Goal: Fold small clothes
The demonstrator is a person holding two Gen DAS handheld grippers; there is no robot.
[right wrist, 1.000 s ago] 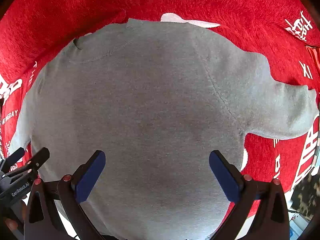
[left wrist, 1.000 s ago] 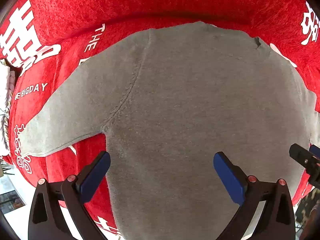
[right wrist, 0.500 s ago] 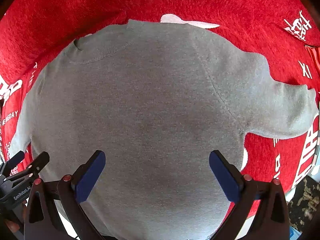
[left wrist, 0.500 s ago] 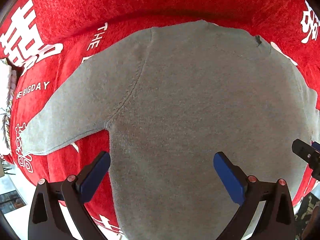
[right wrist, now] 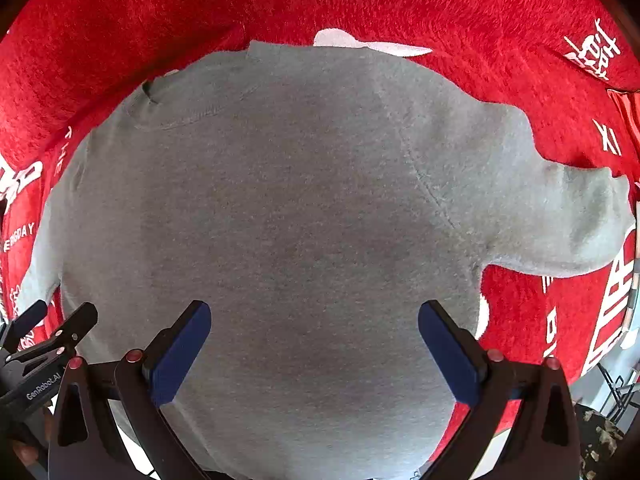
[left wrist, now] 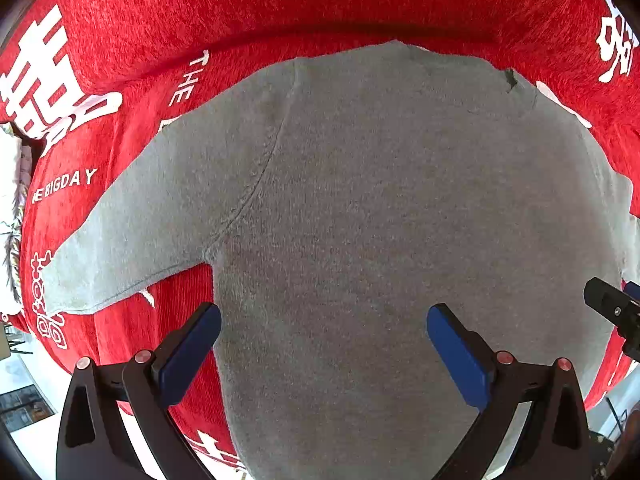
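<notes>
The grey sweater (left wrist: pixel 380 216) lay spread flat on a red plush blanket (left wrist: pixel 280 8) with white lettering. Its neckline (right wrist: pixel 176 116) was at the far end and its hem was at the near end, below both cameras, so its long axis ran straight away from the grippers. The left sleeve (left wrist: pixel 132 232) stretched out and down to the left, and the right sleeve (right wrist: pixel 560 220) stretched out to the right (each one ended close to the edge of its view).

The left gripper (left wrist: pixel 323 344) hung above the lower left part of the body, with its jaws wide apart and nothing between them. Its left finger stood over the side seam just below the armpit, and the left sleeve lay ahead and to the left of it. The right gripper (right wrist: pixel 314 340) hung in the same way above the lower right part, also spread wide and empty, with the right sleeve ahead and to its right. It was not clear whether the fingers touched the cloth.

Each sleeve was nearer to the gripper of its own side. In my judgement no fold was made yet, and a first fold would probably bring one sleeve inward across the body.
</notes>
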